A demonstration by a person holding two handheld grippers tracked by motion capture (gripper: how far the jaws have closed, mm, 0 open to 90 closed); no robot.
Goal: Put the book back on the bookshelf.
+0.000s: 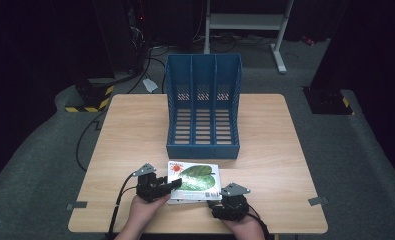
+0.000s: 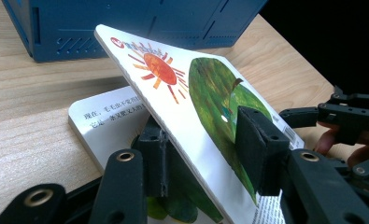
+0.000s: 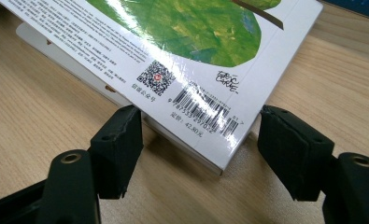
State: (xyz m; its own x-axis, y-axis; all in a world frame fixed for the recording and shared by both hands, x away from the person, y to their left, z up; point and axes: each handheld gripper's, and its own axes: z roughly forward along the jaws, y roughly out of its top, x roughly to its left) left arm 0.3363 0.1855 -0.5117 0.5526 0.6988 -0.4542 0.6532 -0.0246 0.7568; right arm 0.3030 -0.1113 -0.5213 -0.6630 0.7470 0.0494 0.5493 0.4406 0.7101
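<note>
Book (image 1: 195, 181) lies at six o'clock on the counter (image 1: 135, 130), just before the blue file rack (image 1: 203, 107). Left tongs (image 2: 205, 154) clamp its lifted front cover; right tongs (image 3: 201, 154) gape around its corner, gripping nothing.

Lab or recording studio, dim. Lone wooden table (image 1: 135, 125) on grey carpet (image 1: 365, 165); black-and-yellow hazard tape (image 1: 87, 100) left of table, cables (image 1: 145, 60) snaking behind it, white metal stand (image 1: 245, 22) behind it, dark equipment all around table.
</note>
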